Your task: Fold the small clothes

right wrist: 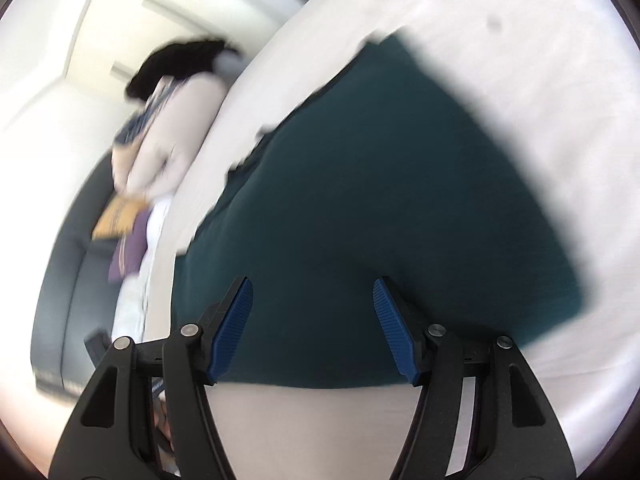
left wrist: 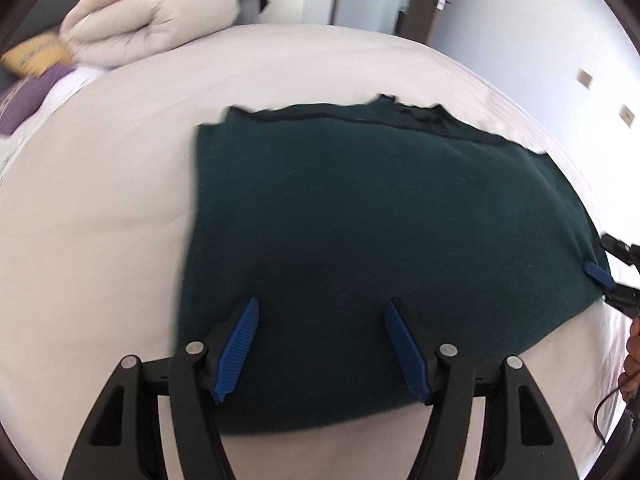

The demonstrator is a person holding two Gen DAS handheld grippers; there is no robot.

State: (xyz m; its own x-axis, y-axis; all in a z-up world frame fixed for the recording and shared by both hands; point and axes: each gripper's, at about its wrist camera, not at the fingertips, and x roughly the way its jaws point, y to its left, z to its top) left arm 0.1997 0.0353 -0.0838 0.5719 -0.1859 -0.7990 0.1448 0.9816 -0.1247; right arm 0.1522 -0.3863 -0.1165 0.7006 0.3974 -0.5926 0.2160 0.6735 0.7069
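Teal fabric, left wrist view: a dark teal garment [left wrist: 380, 248] is lying folded flat on the white bed [left wrist: 100, 208], its near edge running close to the bed's near edge.
Garment's far edge: the uneven hem side is pointing toward the far edge of the bed, with a dark seam line just inside it.
Left gripper [left wrist: 322, 344]: it is hovering over the garment's near edge with its blue pads standing apart; nothing is being pinched between them, the cloth lying flat below.
Right gripper [left wrist: 600, 276]: only a blue fingertip and black frame are showing at the garment's right edge; from here I cannot tell how its jaws are standing.
Far left corner of the bed: a rolled pale duvet [left wrist: 160, 20] is resting there, with a yellow cushion [left wrist: 36, 54] and a purple cloth [left wrist: 28, 96] beside it.

Teal fabric, right wrist view: the same garment [right wrist: 380, 200] is stretching away diagonally across the bed [right wrist: 520, 40], blurred.
Right gripper [right wrist: 312, 328]: its pads are standing apart above the garment's near edge, clamping nothing.
Left side: the duvet [right wrist: 168, 136] and the yellow cushion [right wrist: 120, 216] are showing along the bed's edge, blurred.
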